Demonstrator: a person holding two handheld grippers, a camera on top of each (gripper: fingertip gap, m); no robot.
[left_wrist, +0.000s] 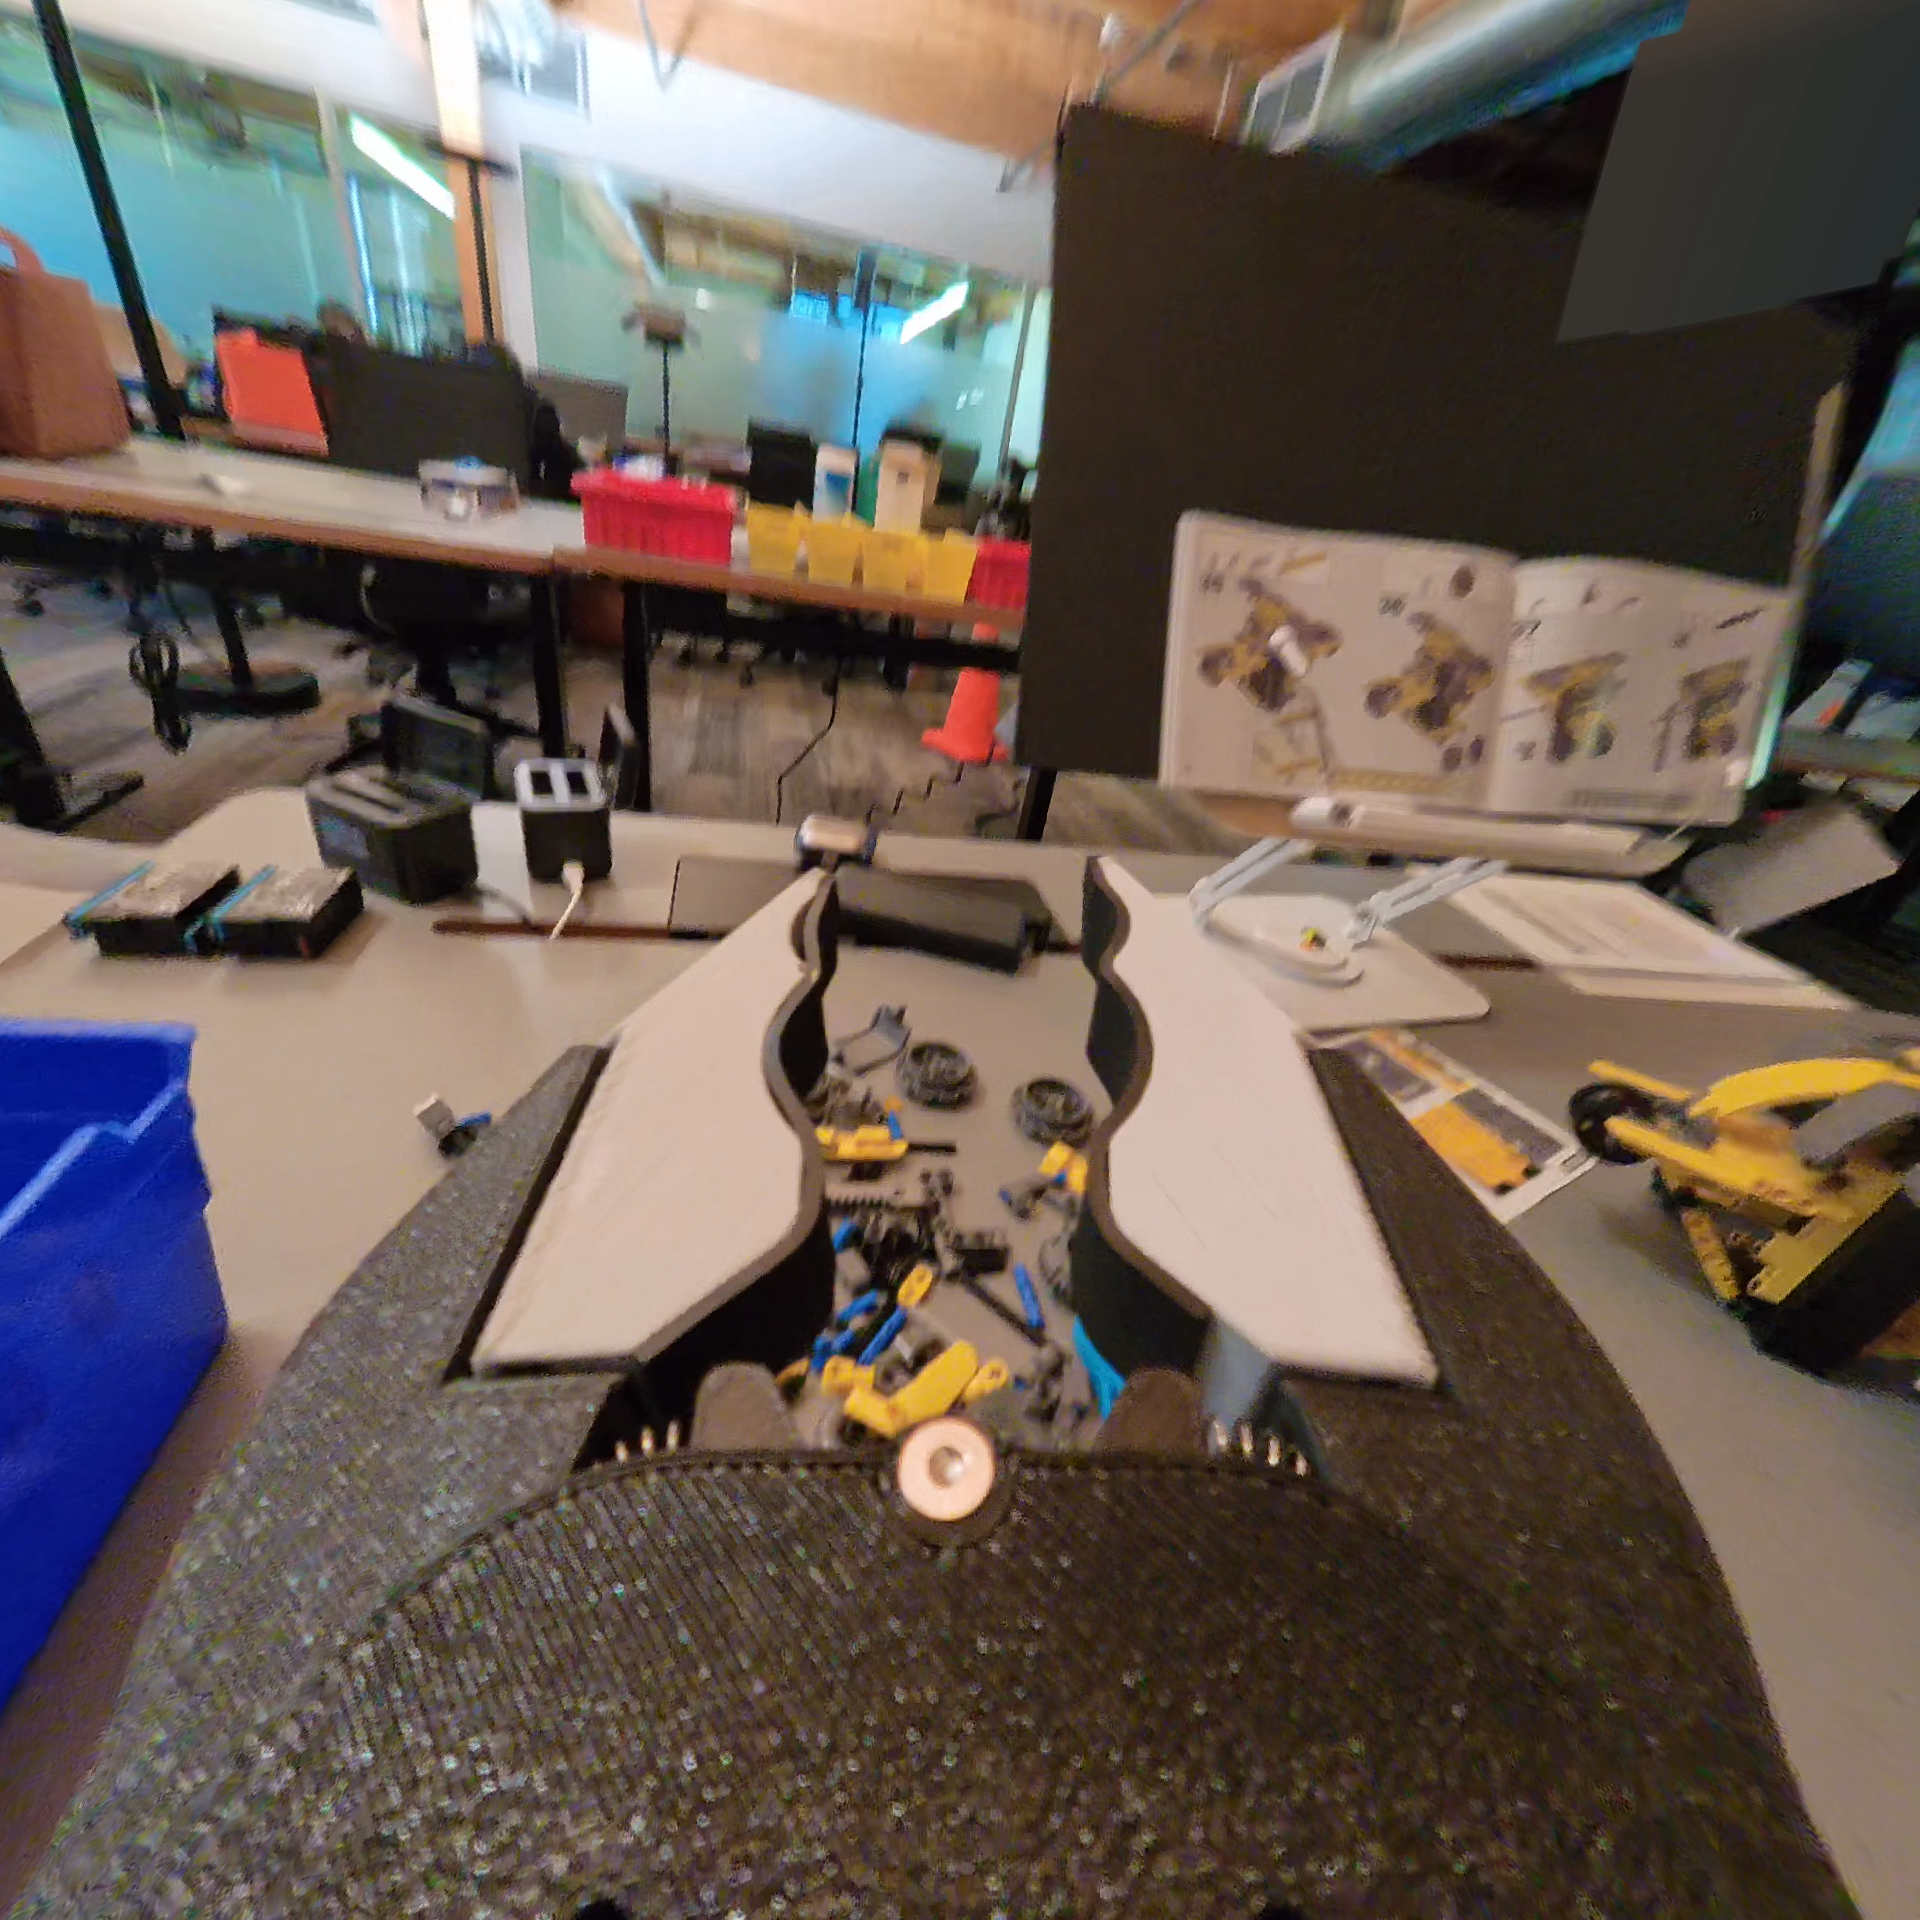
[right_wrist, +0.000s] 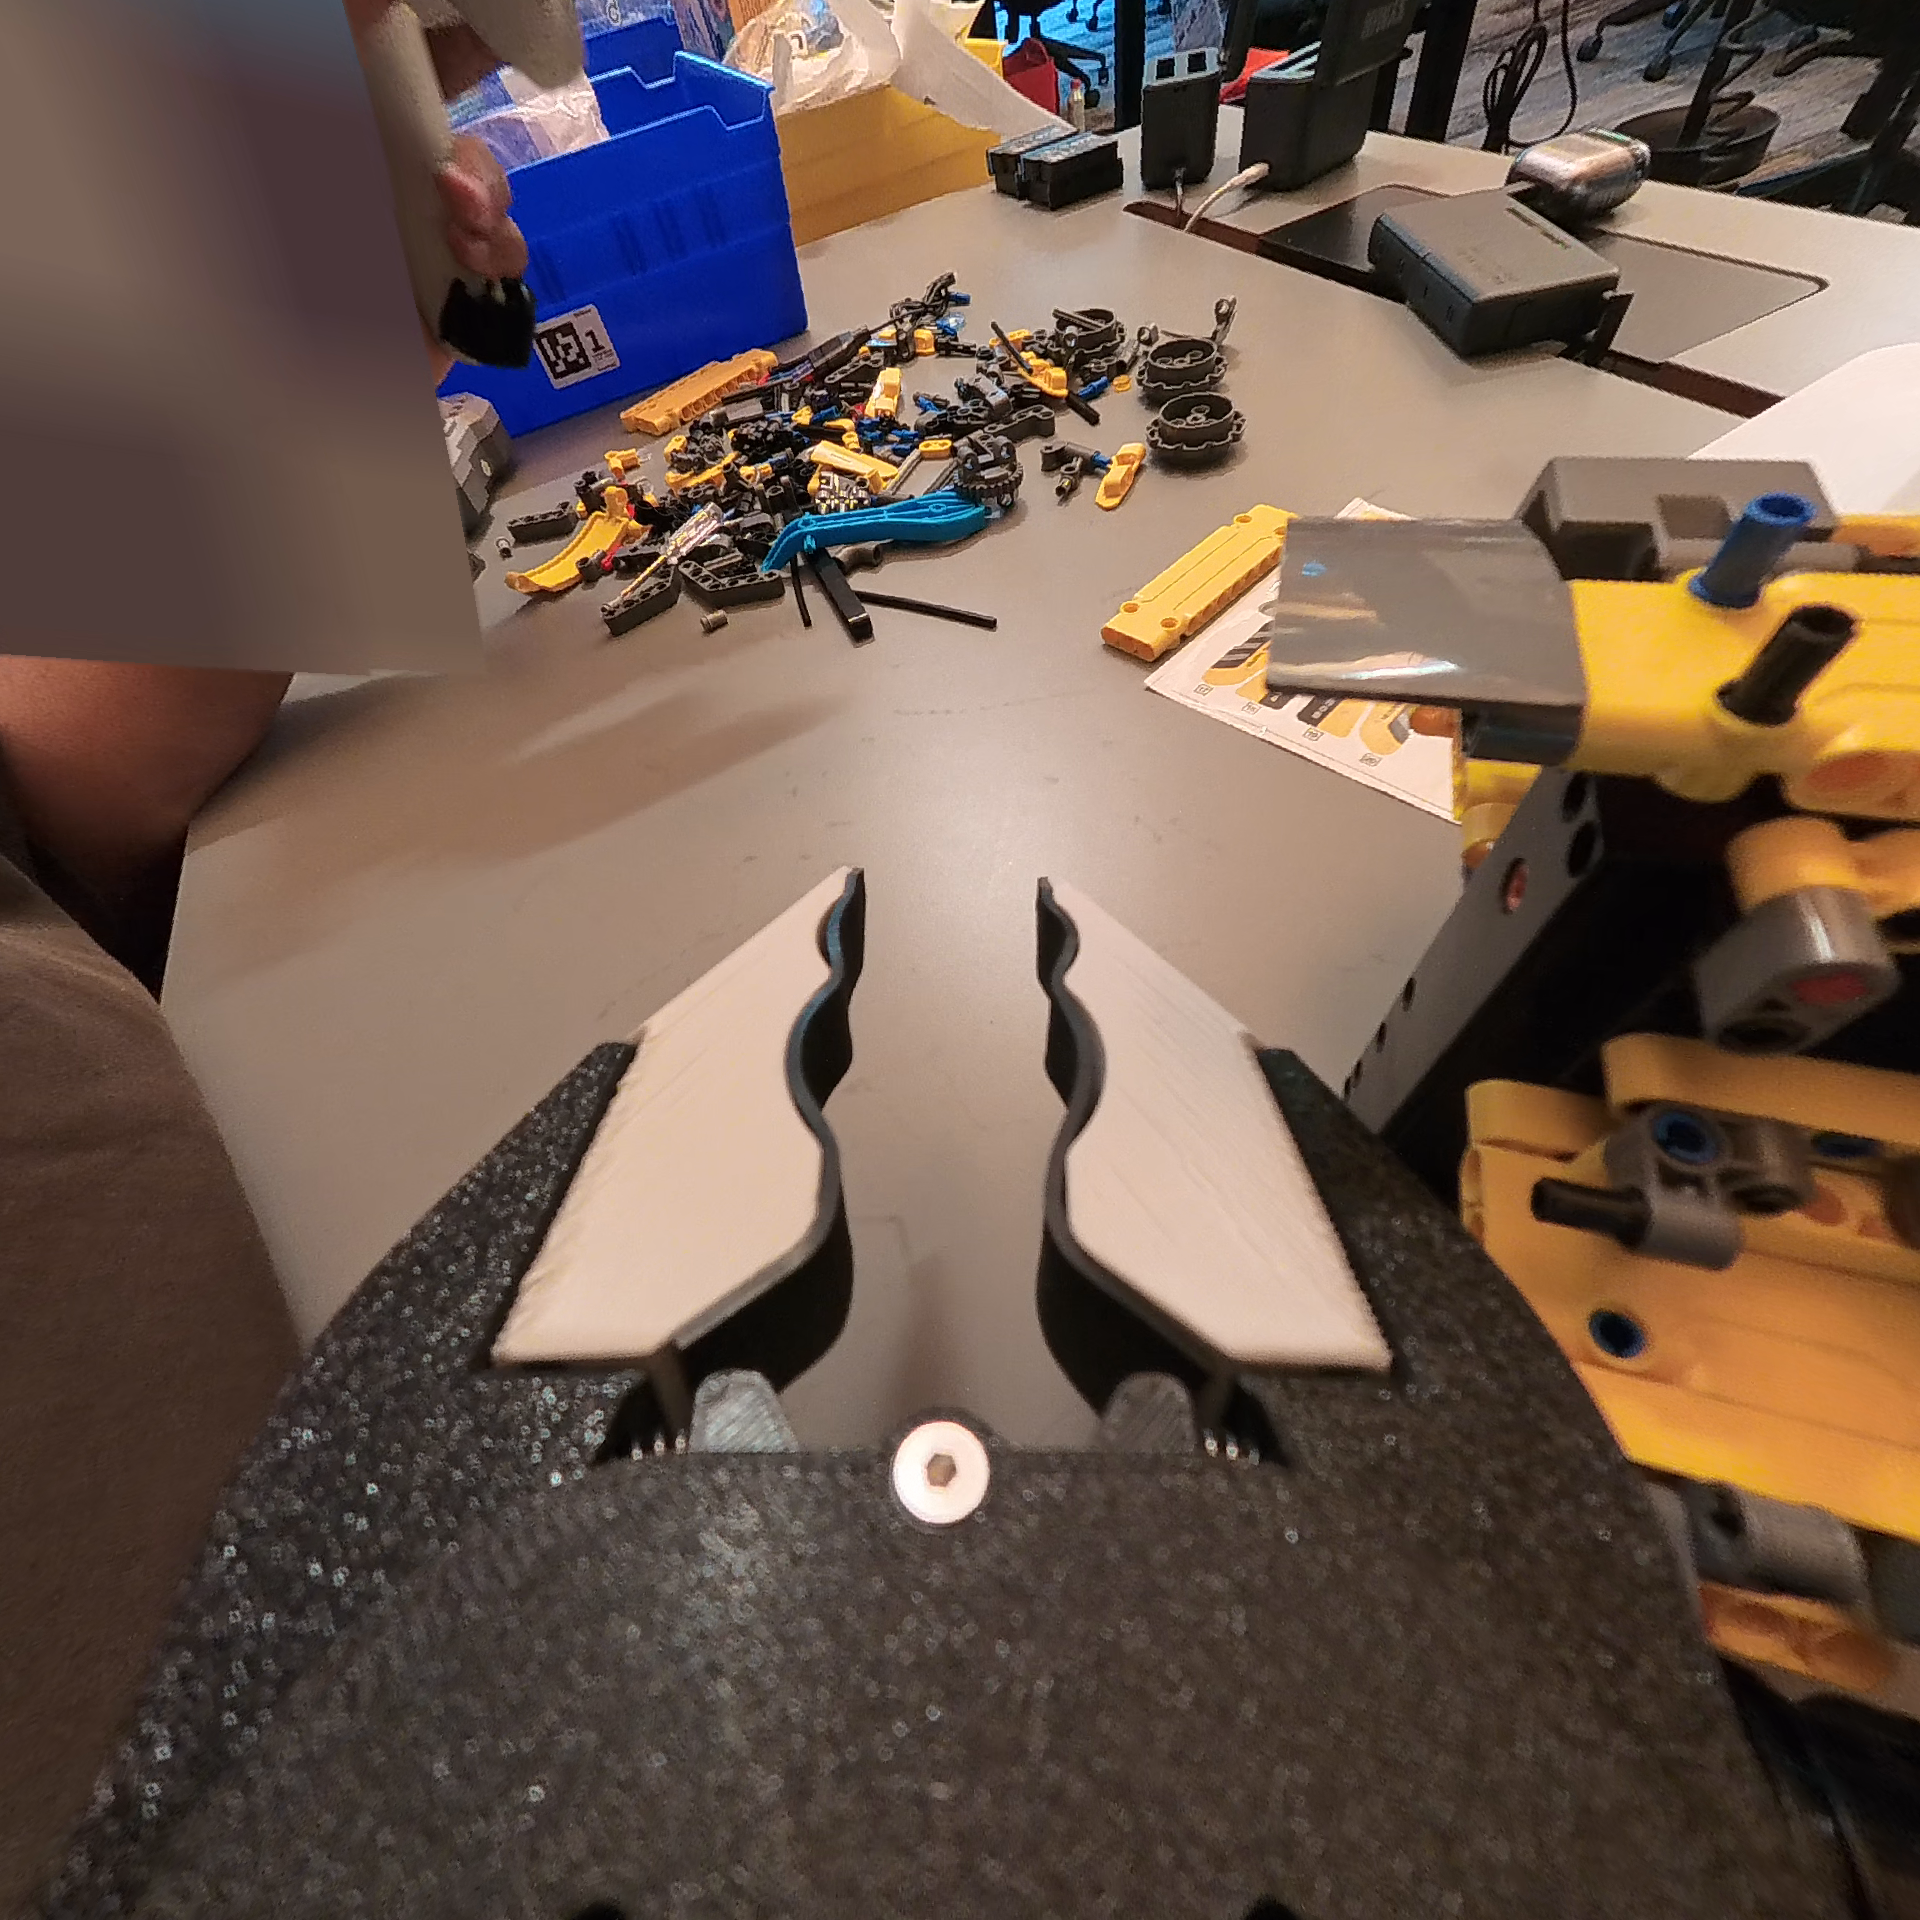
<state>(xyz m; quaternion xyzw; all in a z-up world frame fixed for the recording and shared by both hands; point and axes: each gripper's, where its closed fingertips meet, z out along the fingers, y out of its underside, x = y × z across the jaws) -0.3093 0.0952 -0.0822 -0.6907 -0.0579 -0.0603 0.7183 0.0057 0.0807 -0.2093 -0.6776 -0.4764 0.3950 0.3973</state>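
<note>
Grey table (right_wrist: 935, 727) fills the lower part of both views, w/ an open office behind in the left wrist view: more desks, glass walls, a dark partition (left_wrist: 1351, 416) at upper right. Left gripper (left_wrist: 956, 883) sits centre frame, jaws wide apart, nothing between them; thru the gap lies a pile of loose building pieces (left_wrist: 935, 1226), yellow, black & blue, partly hidden by the fingers and blurred. Right gripper (right_wrist: 951, 883) centre frame in its own view, jaws moderately apart, empty, over bare table. Same pile of pieces (right_wrist: 831, 468) shows at upper centre there, well apart from the right gripper. Part-built yellow model (right_wrist: 1714, 935) is at right edge, just beside the right gripper, cut off by the frame; in the left view the model (left_wrist: 1766, 1174) is at right, blurred. An open instruction booklet (left_wrist: 1455, 665) stands propped at upper right. Blue bin (right_wrist: 665, 239) at upper left, contents look like clear bags, hard to tell; a yellow bin (right_wrist: 883, 145) sits behind it. A person's sleeve and arm fill the left edge of the right wrist view.
</note>
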